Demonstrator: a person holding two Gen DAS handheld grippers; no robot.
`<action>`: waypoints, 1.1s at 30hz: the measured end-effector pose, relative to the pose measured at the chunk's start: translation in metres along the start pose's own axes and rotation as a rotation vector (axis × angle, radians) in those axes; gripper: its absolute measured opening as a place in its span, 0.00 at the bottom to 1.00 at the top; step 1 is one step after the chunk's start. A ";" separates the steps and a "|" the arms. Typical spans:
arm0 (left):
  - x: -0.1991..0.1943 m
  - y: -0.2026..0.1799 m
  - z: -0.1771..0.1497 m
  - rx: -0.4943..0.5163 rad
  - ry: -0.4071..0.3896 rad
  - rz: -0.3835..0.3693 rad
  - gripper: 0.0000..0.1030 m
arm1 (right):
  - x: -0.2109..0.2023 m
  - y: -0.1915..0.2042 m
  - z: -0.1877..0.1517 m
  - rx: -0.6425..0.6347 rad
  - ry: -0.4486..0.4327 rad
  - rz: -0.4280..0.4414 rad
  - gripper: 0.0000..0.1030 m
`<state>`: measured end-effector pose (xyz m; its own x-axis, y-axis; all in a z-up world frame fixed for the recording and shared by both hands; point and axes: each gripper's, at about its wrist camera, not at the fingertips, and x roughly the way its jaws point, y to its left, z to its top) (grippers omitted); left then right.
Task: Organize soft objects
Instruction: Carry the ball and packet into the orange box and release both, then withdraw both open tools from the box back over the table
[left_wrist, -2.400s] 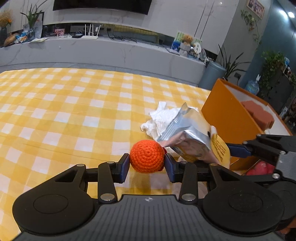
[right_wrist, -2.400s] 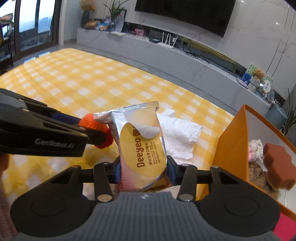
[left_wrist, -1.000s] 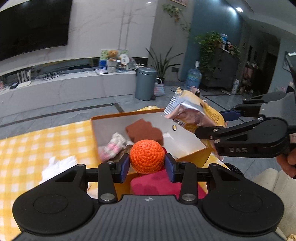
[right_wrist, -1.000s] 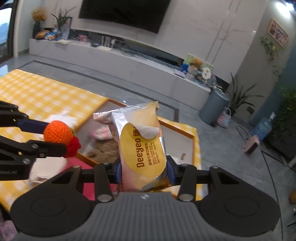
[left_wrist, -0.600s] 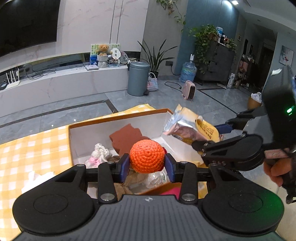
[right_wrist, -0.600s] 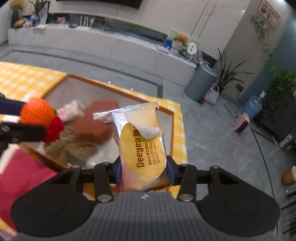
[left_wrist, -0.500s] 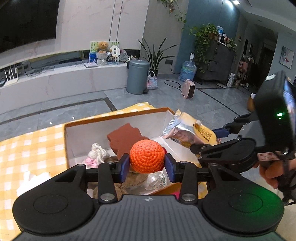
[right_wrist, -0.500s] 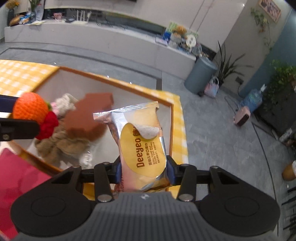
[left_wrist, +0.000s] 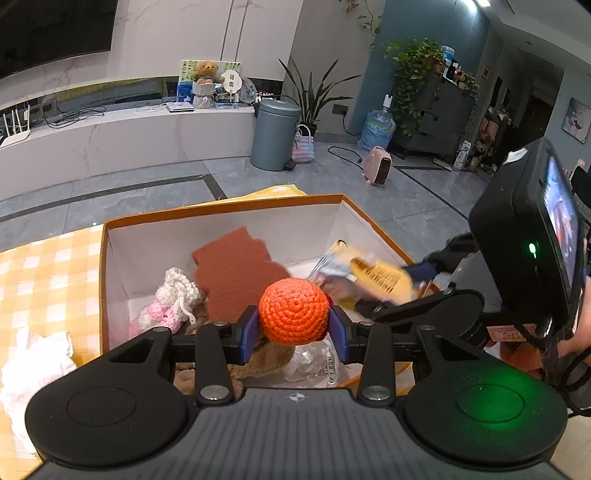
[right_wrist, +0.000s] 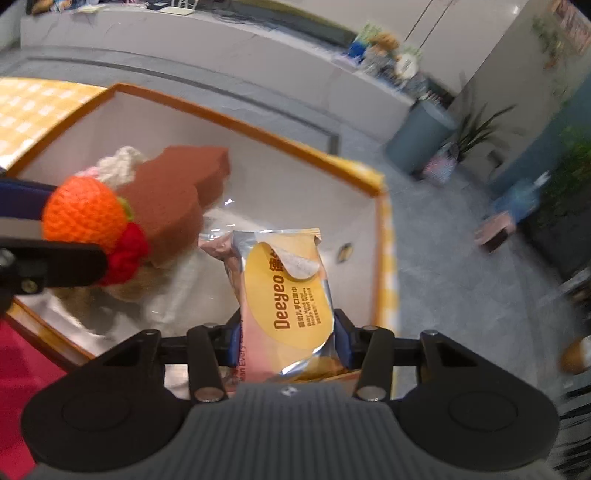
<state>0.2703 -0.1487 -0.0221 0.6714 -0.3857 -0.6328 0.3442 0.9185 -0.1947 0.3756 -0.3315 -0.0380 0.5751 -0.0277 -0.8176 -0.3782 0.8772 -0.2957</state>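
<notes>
A: Left tongs (left_wrist: 293, 328)?
B: Clamped on the orange crochet ball (left_wrist: 293, 311), one blue pad on each side. The ball sits right between the tips and fills the gap.

A: Where is it relative to the box?
B: Held in the air over the near edge of the orange box (left_wrist: 221, 207). From the right wrist view the ball (right_wrist: 83, 214) has a red crochet bit (right_wrist: 125, 254) on its underside and hangs above the box's left part.

A: Right tongs (right_wrist: 286, 338)?
B: Gripping the wipes pack (right_wrist: 286, 295), a yellow and silver pouch with "Deeyeo" on it. The lower part is pinched between the pads, the top sticks out forward and tilts a bit left. The pack hangs over the box interior, close to its right wall. In the left wrist view the pack (left_wrist: 373, 275) is motion-blurred at the box's right side, just right of the ball.

A: Box contents?
B: Brown sponge (left_wrist: 236, 266) leaning on the back wall, white and pink crochet toy (left_wrist: 170, 302) at left, tan plush (left_wrist: 258, 363) and a crinkled clear wrapper (left_wrist: 314, 360) on the bottom under the ball.

A: Anything outside?
B: Box stands on the yellow checked worktop (left_wrist: 44, 273). White crumpled cloth (left_wrist: 33, 358) lies left of the box, just beside it. Something red (right_wrist: 26, 365) lies near the box's front corner.
</notes>
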 end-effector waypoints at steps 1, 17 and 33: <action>-0.001 0.000 -0.002 -0.002 0.002 0.002 0.45 | 0.004 0.000 0.000 0.015 0.014 0.020 0.46; 0.007 -0.002 0.002 -0.017 0.020 -0.006 0.45 | -0.013 -0.005 -0.004 0.013 -0.019 -0.070 0.66; 0.027 -0.017 -0.004 0.030 0.074 0.068 0.66 | -0.037 -0.010 -0.030 0.028 -0.060 -0.072 0.71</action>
<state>0.2799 -0.1746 -0.0385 0.6440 -0.3137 -0.6978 0.3191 0.9391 -0.1276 0.3364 -0.3536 -0.0191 0.6432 -0.0631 -0.7631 -0.3145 0.8869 -0.3384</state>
